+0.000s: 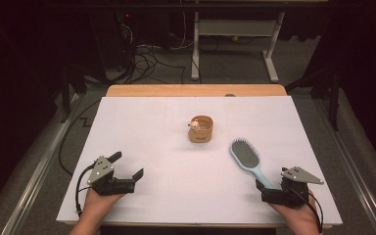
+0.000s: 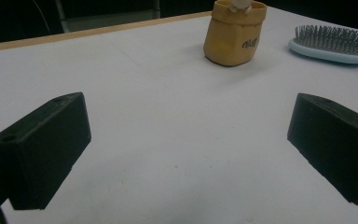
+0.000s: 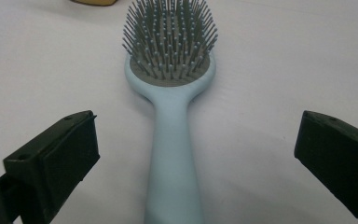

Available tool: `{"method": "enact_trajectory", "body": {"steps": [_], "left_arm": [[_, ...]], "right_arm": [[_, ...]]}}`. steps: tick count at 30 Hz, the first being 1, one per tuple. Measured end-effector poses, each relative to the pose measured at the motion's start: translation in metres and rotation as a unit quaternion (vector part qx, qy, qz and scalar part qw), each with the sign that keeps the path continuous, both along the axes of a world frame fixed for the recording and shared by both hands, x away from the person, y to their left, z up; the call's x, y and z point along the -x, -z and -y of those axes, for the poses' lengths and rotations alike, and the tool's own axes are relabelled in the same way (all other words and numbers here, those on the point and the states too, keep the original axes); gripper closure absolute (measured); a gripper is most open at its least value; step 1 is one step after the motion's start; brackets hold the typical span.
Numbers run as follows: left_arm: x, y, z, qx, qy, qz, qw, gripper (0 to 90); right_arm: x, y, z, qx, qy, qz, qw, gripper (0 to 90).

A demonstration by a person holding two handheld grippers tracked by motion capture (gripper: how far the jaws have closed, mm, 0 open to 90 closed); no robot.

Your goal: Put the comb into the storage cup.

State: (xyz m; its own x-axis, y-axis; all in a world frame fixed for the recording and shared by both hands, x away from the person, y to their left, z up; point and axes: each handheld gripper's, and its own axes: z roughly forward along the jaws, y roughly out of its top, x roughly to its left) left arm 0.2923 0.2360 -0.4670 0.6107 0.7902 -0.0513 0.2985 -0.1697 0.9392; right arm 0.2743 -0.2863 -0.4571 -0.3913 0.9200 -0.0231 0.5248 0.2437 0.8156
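Note:
A light blue hairbrush with grey bristles lies bristles-up on the white table top, its handle pointing toward the near right. My right gripper is open at the handle's end. In the right gripper view the hairbrush runs up the middle and my right gripper has a jaw well clear on each side of the handle. My left gripper rests open at the near left with nothing in it. From the left gripper view, my left gripper faces bare table, with the hairbrush far right.
A small tan pouch with a pale little figure in its mouth stands upright near the table's middle, beyond the brush head; the pouch shows far ahead of the left jaws. A wooden edge borders the far side.

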Motion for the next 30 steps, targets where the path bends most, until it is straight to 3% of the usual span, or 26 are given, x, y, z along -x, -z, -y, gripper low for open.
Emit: {"method": "enact_trajectory", "body": {"steps": [3,11,14,16,23,30], "left_arm": [[-0.001,0.0,0.0,0.003,0.0,-0.002,1.0,0.1],[-0.002,0.001,0.0,0.005,0.007,-0.006,0.9999,0.1],[-0.002,0.001,0.001,0.005,0.012,-0.008,0.9999,0.1],[-0.002,0.001,0.001,0.002,0.013,-0.005,0.9999,0.1],[0.001,0.001,0.003,0.002,0.016,0.003,0.9999,0.0],[0.001,0.001,0.004,0.001,0.016,0.003,0.9999,0.1]], "right_arm": [[-0.003,0.0,0.0,0.0,0.002,-0.01,0.9999,0.5],[-0.012,0.003,-0.009,0.027,-0.01,-0.05,0.9983,0.5],[-0.017,0.004,-0.008,0.026,-0.013,-0.074,0.9968,0.6],[-0.018,0.004,-0.008,0.027,-0.013,-0.077,0.9966,0.6],[-0.023,0.003,-0.007,0.038,-0.02,-0.102,0.9938,0.6],[-0.026,-0.002,-0.009,0.045,-0.039,-0.138,0.9887,0.6]]}}
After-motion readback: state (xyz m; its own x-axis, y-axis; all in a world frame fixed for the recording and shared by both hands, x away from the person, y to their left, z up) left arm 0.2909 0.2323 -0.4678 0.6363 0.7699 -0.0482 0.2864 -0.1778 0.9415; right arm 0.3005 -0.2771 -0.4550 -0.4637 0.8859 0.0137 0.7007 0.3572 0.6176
